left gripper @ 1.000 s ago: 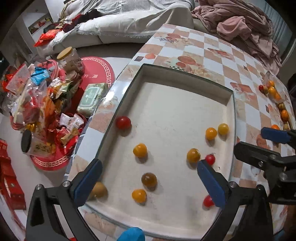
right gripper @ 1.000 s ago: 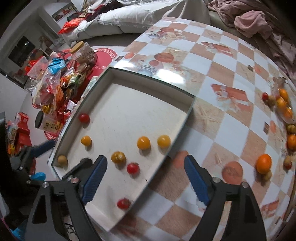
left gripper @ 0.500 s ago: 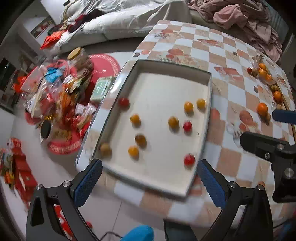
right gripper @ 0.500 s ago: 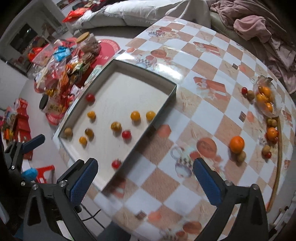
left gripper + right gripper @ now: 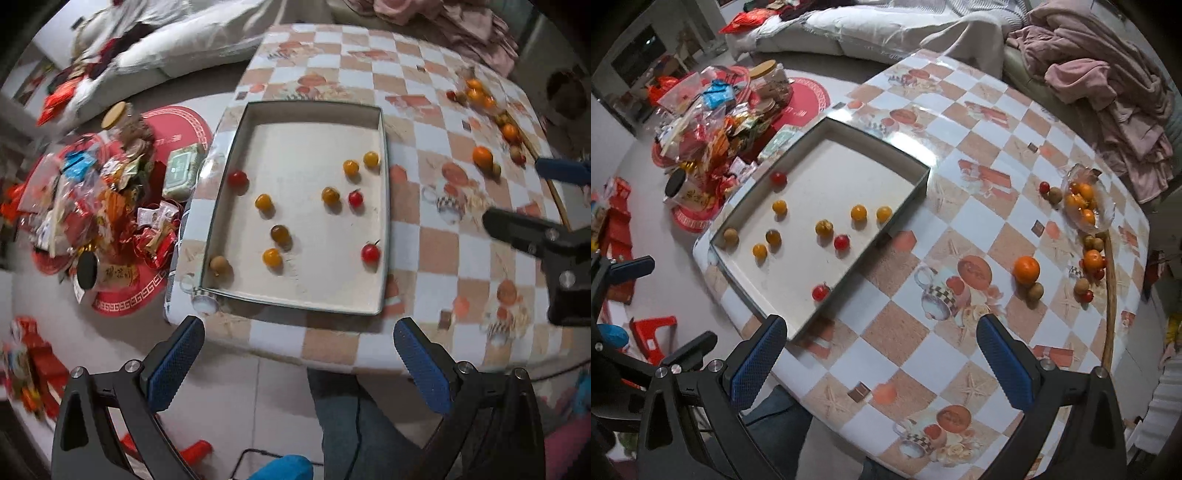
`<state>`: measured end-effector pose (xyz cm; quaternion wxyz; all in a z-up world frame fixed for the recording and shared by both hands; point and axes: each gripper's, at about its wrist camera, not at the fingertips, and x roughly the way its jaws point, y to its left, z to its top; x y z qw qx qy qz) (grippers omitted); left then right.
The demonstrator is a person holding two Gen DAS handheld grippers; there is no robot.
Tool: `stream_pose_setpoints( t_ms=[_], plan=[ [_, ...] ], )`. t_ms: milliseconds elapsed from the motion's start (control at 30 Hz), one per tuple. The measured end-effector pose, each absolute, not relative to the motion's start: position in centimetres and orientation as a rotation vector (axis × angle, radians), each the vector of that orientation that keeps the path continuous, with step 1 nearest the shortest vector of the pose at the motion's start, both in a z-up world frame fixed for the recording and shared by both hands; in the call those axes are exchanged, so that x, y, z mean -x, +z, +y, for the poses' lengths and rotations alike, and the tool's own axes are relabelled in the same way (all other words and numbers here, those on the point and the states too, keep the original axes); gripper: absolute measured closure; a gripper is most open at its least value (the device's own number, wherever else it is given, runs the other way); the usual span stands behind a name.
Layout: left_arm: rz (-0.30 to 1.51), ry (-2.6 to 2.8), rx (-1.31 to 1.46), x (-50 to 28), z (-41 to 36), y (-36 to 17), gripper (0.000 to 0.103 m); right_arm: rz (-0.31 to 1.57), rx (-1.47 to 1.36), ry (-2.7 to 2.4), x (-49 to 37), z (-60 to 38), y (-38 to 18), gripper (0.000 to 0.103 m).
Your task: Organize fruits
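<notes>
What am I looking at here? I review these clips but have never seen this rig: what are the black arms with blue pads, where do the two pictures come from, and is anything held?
No robot: a person holds a two-finger gripper in each hand, each with a fisheye camera looking along its fingers. One picture looks past the left gripper, the other past the right gripper. Both are open and hold nothing. Below them is a checkered table with a shallow tray holding ten small red, yellow and brownish fruits, such as a red one. More fruit lies loose on the table, including an orange, and some sits in a clear bowl.
</notes>
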<state>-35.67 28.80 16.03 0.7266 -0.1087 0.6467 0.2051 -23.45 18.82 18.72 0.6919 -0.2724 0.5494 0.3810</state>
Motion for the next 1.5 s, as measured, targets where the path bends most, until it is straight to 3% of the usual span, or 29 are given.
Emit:
stream_pose_setpoints(
  t_ms=[400, 1500],
  plan=[
    [1.373, 0.343, 0.216, 36.2, 32.7, 16.4, 0.0, 1.235, 0.65, 0.834, 26.4, 23.0, 20.1, 0.0],
    [1.325, 0.369, 0.182, 36.4, 30.2, 16.8, 0.0, 1.175, 0.721, 0.847, 26.1, 22.8, 21.5, 0.0]
  ],
)
